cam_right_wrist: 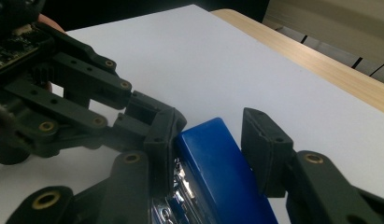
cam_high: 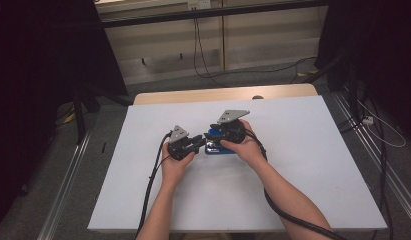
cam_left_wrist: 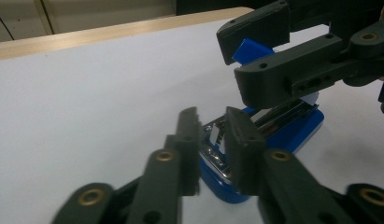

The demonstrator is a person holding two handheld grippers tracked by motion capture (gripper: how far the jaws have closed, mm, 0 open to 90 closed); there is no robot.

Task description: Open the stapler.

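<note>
Here, a blue stapler (cam_high: 219, 147) lies open near the middle of the white surface (cam_high: 303, 165). The left gripper (cam_left_wrist: 213, 140) has its fingers clamped on the stapler's metal magazine; the right gripper (cam_right_wrist: 213, 140) grips the raised blue lid.

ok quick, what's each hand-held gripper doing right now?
Left hand-held gripper: shut on the blue stapler's metal staple rail.
Right hand-held gripper: shut on the stapler's raised blue lid.

Table (cam_high: 313, 165): white top, wooden strip along the far edge.
Floor (cam_high: 108, 130): grey carpet around the table.
Cables (cam_high: 200, 55): black, hanging at the far wall, trailing across the floor.
Rails (cam_high: 68, 180): metal, flanking the table.
</note>
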